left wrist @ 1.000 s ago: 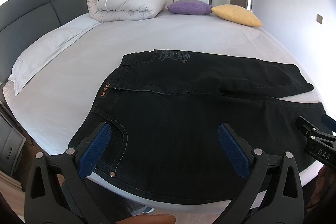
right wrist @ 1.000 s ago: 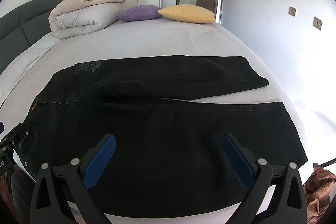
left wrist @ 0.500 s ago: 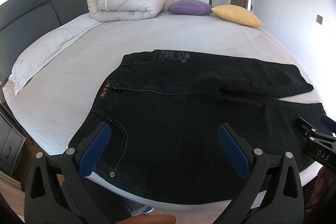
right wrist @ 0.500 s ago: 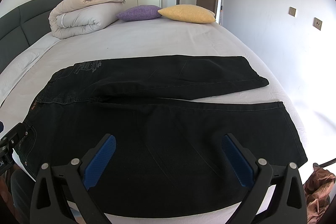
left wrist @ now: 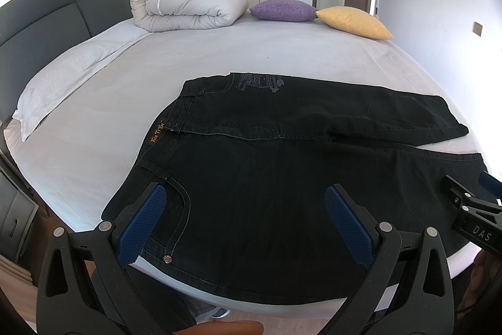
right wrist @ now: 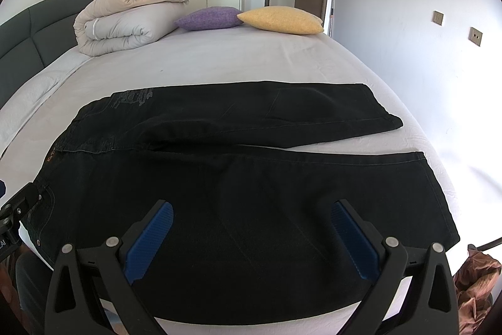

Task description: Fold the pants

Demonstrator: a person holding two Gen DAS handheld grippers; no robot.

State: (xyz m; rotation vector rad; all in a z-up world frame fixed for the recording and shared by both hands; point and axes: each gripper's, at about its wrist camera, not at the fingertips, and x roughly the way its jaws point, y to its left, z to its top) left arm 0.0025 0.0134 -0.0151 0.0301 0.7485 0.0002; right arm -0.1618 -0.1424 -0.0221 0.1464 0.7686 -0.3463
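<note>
Black jeans (left wrist: 282, 178) lie flat across the near side of a white bed (left wrist: 219, 62), waistband to the left, legs running right and slightly apart; they fill the right wrist view (right wrist: 251, 193) too. My left gripper (left wrist: 248, 222) is open and empty, above the near edge by the waistband and front pocket. My right gripper (right wrist: 254, 240) is open and empty, above the near leg's lower part. Each gripper's tip shows at the edge of the other's view.
A rolled duvet (left wrist: 188, 5), a purple pillow (left wrist: 282, 10) and a yellow pillow (left wrist: 354, 22) sit at the bed's far side. A grey headboard (left wrist: 40, 8) and white pillow (left wrist: 62, 77) are left. Wall stands right; a brown bag (right wrist: 473, 275) lies on the floor.
</note>
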